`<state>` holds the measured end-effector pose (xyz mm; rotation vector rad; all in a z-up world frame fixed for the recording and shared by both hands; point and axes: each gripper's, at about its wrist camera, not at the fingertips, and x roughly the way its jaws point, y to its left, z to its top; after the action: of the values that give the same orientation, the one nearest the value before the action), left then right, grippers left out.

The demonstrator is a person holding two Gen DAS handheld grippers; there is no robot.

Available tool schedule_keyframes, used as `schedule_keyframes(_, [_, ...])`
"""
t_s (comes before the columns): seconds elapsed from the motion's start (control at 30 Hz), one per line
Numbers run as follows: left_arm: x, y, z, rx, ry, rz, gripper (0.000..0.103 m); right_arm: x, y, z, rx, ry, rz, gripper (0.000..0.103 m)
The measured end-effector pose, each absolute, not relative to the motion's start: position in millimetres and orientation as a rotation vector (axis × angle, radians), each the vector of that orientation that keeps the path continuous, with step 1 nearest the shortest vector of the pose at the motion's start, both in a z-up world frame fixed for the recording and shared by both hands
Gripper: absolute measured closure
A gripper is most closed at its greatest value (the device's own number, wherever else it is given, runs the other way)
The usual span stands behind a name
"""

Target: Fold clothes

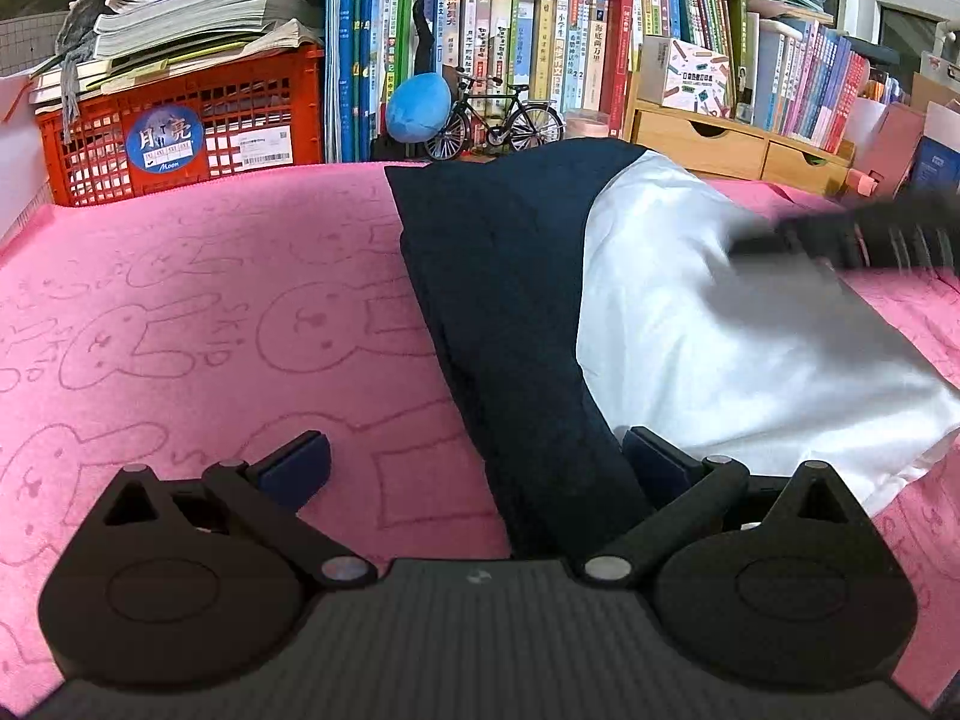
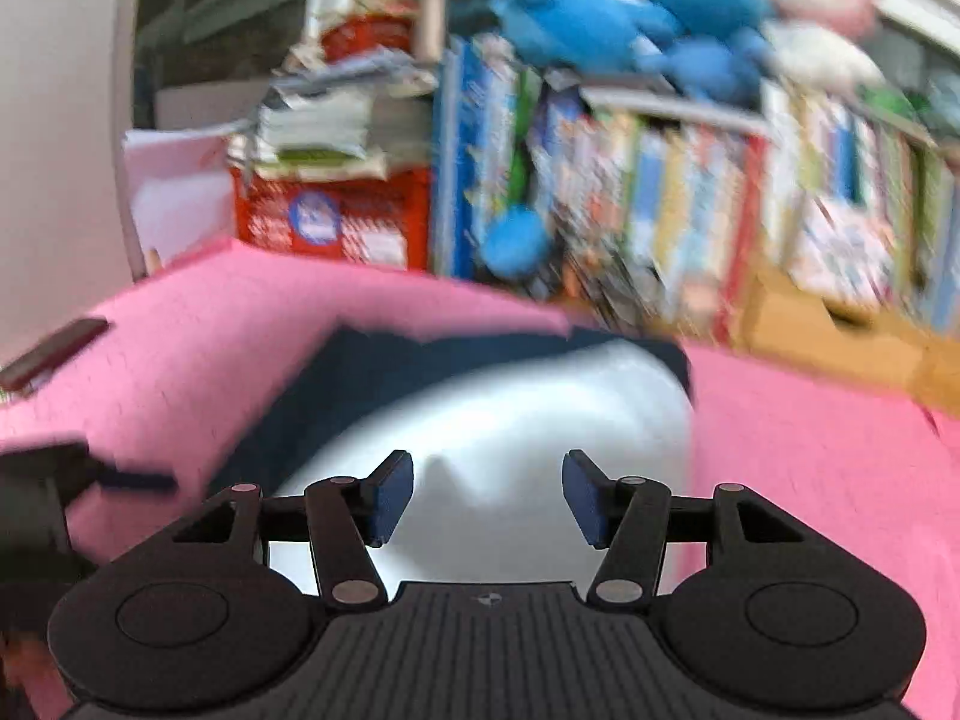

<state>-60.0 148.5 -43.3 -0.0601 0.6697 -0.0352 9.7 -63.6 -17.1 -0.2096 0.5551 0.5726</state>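
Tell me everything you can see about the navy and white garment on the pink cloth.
The garment lies on the pink rabbit-print cloth. One side is dark navy, the other glossy white and smooth-looking, with soft folds. The open left gripper straddles its navy near edge; the open right gripper hovers above the white part, gripping nothing.

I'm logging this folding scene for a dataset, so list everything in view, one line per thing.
garment: one, navy with a white part, lying on the pink cloth right of centre
pink cloth: one, pink with bunny outlines, covering the work surface
crate: one, red, back left, paper stacked on top
books: many, mixed colours, upright on the shelf behind
model bicycle: one, black, in front of the books
plush ball: one, blue, left of the bicycle
wooden drawers: one unit, light wood, back right
left gripper: open, low over the garment's navy edge
right gripper: open, above the white part, motion-blurred
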Motion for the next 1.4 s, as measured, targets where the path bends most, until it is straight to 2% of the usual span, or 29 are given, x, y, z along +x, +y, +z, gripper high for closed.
schedule_keyframes(0.13, [-58.9,146.7,-28.3,-0.099,0.690,0.008,0.000,-3.1,-79.7,-55.8,-0.220,0.548,0.564,0.046])
schedule_keyframes(0.27, [-44.8,141.8,10.6,-0.077,0.565,0.042,0.000,8.9,-78.2,-43.0,-0.185,0.566,0.560,0.046])
schedule_keyframes(0.37, [-19.2,143.6,17.2,-0.017,0.543,0.110,0.000,23.2,-76.3,-26.7,-0.183,0.539,0.551,0.046])
schedule_keyframes(0.43, [-0.4,145.8,5.3,0.032,0.587,0.153,0.000,32.7,-75.0,-15.9,-0.182,0.520,0.544,0.041])
schedule_keyframes(0.5, [9.1,148.8,-9.6,0.041,0.626,0.176,0.000,42.3,-73.7,-5.0,-0.180,0.502,0.538,0.025])
schedule_keyframes(0.67, [7.1,160.0,-37.5,-0.012,0.634,0.179,0.000,66.1,-70.5,22.1,-0.177,0.457,0.521,0.025])
schedule_keyframes(0.8, [6.8,160.3,-39.8,-0.013,0.642,0.178,0.000,128.8,-57.0,-5.3,-0.171,0.565,0.494,0.029])
schedule_keyframes(0.83, [8.6,161.3,-40.0,-0.013,0.645,0.179,0.000,139.0,-53.7,-15.6,-0.168,0.589,0.491,0.028])
schedule_keyframes(0.93, [10.9,165.0,-40.0,-0.036,0.657,0.172,0.000,147.5,-49.5,-40.3,-0.186,0.576,0.489,0.014])
schedule_keyframes(1.0, [13.2,168.7,-41.1,-0.061,0.665,0.163,0.000,148.1,-48.5,-43.1,-0.201,0.578,0.485,0.011])
schedule_keyframes(1.17, [6.6,177.5,-38.4,-0.085,0.682,0.133,0.000,133.9,-50.7,-34.1,-0.188,0.588,0.457,0.012])
schedule_keyframes(1.4, [-41.4,175.6,-19.0,-0.046,0.702,0.102,0.000,41.7,-73.3,-18.4,-0.180,0.559,0.541,0.008])
